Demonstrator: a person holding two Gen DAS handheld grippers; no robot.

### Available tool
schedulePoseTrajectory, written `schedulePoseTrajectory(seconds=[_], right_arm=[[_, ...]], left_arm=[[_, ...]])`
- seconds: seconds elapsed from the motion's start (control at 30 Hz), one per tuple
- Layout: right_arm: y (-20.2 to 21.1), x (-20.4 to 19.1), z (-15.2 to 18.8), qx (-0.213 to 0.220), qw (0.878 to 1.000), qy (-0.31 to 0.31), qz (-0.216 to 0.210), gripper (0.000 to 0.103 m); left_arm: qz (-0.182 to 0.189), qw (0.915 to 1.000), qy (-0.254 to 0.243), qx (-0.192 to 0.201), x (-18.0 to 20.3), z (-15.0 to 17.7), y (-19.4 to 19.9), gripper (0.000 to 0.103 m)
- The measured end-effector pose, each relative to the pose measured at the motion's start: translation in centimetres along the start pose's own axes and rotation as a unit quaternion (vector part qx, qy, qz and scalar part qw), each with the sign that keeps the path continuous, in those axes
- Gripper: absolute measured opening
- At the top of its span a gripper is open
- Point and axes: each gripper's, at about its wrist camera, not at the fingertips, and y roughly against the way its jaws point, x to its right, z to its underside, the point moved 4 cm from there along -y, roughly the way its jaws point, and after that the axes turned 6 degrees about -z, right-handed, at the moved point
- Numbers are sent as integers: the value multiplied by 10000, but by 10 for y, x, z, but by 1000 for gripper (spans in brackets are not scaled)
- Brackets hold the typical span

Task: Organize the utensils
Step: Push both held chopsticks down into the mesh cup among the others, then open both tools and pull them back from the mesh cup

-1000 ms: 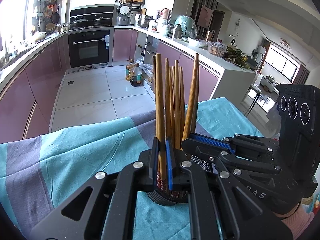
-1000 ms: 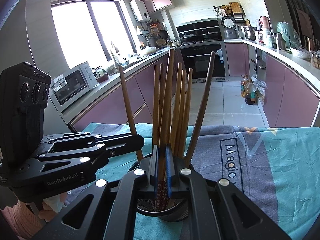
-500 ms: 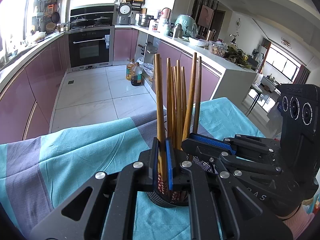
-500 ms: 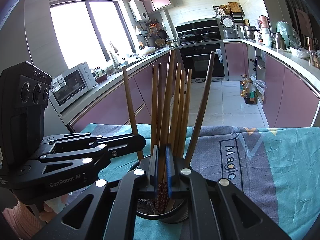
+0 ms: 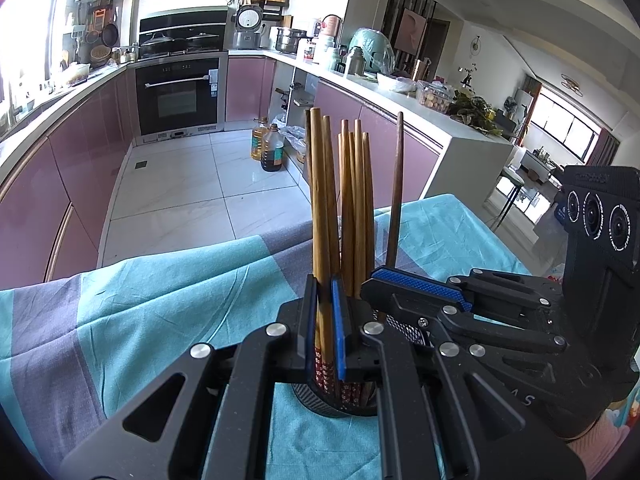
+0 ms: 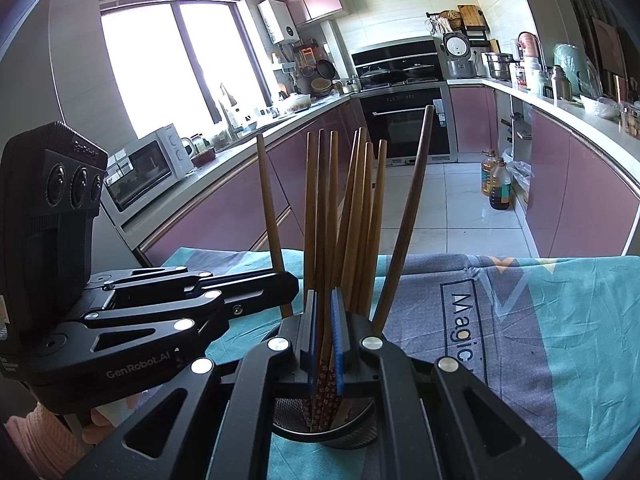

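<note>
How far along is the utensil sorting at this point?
Done: a bundle of wooden chopsticks stands in the black mesh holder. In hand: the left tongs and right tongs are each shut on chopsticks above the holder. Left: releasing them. No other loose utensils show on the cloth.

The left gripper is held level, its jaws nearly closed on a chopstick. The right gripper is likewise clamped on chopsticks, meeting the left at an angle just beside it.
</note>
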Motion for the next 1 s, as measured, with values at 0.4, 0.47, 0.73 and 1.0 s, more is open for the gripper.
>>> schedulePoseTrajectory(seconds=[0.4,0.47,0.73,1.0], right_arm=[[3,0,2,24,10000,-13,-8,8],[3,0,2,28,10000,-11,-6,8],[6,0,4,48,10000,13,-2,15],[17,-3,7,186,9997,86,95,30]], left_arm=[[-2,10000,6,-8,-1,2,-5,8],[-5,10000,8,-11,-2,1,-5,8],[-6,10000,80,59,-7,2,-4,10],[-215,9987,232,398,-20,12,17,35]])
